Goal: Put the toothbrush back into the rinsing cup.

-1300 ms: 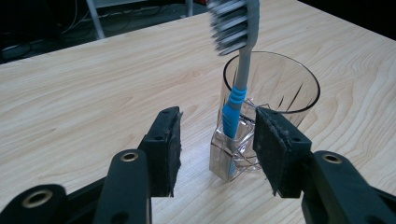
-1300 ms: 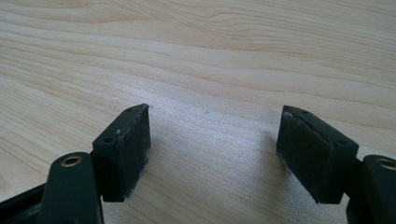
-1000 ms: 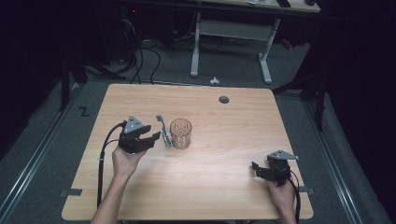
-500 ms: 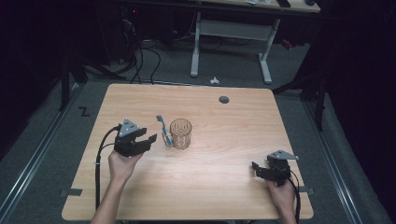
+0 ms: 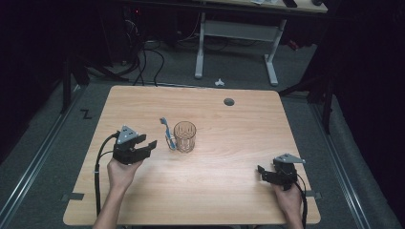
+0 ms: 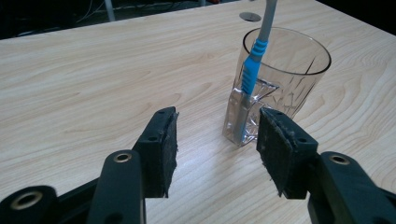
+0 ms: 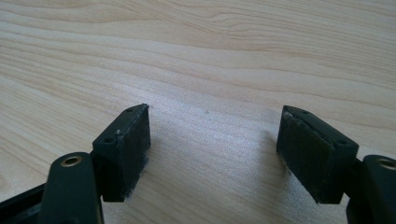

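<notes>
Both jaws stood open and empty; the toothbrush (image 6: 254,65) leaned upright on the glass (image 6: 294,70) just beyond the left gripper (image 6: 217,149), the nearer one.

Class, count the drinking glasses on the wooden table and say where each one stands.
1: the glass stands mid-table, ahead of the open left gripper, a toothbrush leaning against it.

From above, the wooden surface (image 5: 239,143) is lit evenly while the room around it falls into near darkness. Shadows are soft and short. The close views look slightly soft, with faint glare on the drinking glass (image 6: 285,70).
</notes>
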Motion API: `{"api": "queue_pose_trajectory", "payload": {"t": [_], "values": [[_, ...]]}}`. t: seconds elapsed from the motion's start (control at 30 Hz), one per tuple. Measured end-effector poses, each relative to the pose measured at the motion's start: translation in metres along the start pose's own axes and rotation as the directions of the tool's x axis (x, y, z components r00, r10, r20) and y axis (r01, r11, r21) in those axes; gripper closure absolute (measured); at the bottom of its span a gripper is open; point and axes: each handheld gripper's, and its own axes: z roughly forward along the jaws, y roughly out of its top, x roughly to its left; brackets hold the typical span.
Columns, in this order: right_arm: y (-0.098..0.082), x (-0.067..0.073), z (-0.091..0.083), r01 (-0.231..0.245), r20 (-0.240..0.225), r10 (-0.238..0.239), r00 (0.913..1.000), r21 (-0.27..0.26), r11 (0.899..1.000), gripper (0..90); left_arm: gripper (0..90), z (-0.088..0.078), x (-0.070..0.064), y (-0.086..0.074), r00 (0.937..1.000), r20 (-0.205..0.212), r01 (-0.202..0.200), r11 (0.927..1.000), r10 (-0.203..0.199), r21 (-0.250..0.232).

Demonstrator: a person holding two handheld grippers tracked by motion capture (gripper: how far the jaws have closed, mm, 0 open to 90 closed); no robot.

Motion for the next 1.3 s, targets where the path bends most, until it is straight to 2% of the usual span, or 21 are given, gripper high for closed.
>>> {"api": "queue_pose_trajectory", "payload": {"t": [0.6,0.9,1.3], "values": [[0.0,0.0,0.0,0.0,0.0,0.0,1.0,0.0,1.0,26.2,47.7,-0.004,0.005,-0.018,0.999,-0.01,0.044,0.999,-0.044,0.01],[0.0,0.0,0.0,0.0,0.0,0.0,1.0,0.0,1.0,26.2,47.1,-0.004,0.005,-0.025,0.9986,-0.018,0.05,0.9985,-0.05,0.02],[0.0,0.0,0.0,0.001,0.0,-0.001,1.0,0.0,1.0,26.2,45.8,0.0,0.006,-0.034,0.998,-0.055,0.034,0.9971,-0.03,0.067]]}}
